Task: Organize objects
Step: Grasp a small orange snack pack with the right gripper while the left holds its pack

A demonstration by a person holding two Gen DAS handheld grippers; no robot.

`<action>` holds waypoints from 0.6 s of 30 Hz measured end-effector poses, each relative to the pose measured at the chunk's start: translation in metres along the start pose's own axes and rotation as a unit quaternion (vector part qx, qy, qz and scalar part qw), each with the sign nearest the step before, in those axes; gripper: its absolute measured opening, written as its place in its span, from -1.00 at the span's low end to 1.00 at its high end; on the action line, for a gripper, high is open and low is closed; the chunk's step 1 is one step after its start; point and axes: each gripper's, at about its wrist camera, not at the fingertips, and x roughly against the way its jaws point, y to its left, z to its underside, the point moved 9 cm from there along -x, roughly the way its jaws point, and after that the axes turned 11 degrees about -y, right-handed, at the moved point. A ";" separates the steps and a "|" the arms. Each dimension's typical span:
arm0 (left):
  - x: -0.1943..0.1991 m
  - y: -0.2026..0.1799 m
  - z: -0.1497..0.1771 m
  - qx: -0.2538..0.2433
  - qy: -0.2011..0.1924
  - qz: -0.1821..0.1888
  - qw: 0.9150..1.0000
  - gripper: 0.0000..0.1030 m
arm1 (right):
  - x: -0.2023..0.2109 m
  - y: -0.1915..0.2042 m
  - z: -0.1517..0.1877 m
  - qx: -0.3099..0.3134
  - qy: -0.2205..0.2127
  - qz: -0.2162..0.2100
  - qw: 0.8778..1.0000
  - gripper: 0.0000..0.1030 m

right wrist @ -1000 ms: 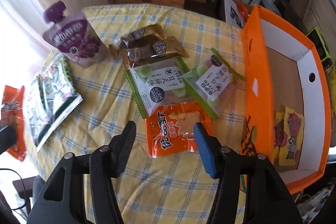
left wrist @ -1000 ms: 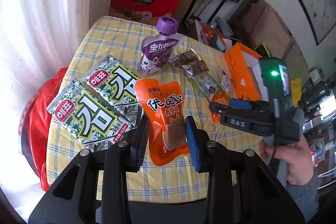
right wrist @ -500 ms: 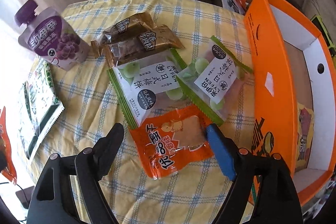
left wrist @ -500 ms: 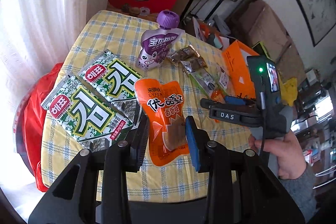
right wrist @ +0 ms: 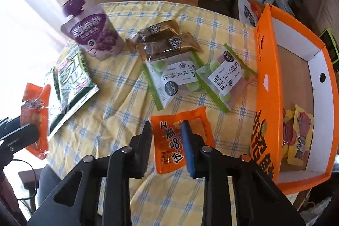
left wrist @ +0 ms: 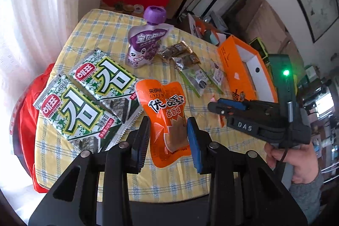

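Right gripper (right wrist: 166, 141): my jaws have just been closing, and from my wrist view they now pinch the small orange snack packet (right wrist: 182, 141), one finger on each side of its left part; I read this as a grip on the packet.
Small orange snack packet: it sits over the yellow checked tablecloth (right wrist: 118, 120), just beside the outer wall of the orange box (right wrist: 267, 82); I cannot tell whether it has left the cloth.
Left gripper (left wrist: 168, 135): my jaws clench the tall orange pouch (left wrist: 163, 103) near its lower half, the pouch standing up between the pads.
Orange box: open-topped, at the right edge of the table, with two yellow-and-red sachets (right wrist: 296, 132) lying on its floor.
Green-edged candy bags (right wrist: 201, 77): two, side by side on the cloth, just past the packet I hold.
Brown wrapped bars (right wrist: 167, 41): lying behind the candy bags.
Purple spout pouch (right wrist: 93, 33): upright, far left of the bars.
Seaweed packs (left wrist: 84, 94): two overlapping, flat on the cloth to the left of my left jaws.
Hand (left wrist: 296, 162): seen from my left camera, gripping the right tool's handle.
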 end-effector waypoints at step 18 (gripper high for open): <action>0.001 -0.022 0.000 -0.011 0.008 0.016 1.000 -0.37 | 0.037 -0.008 -0.002 0.015 -0.046 0.002 0.999 -0.91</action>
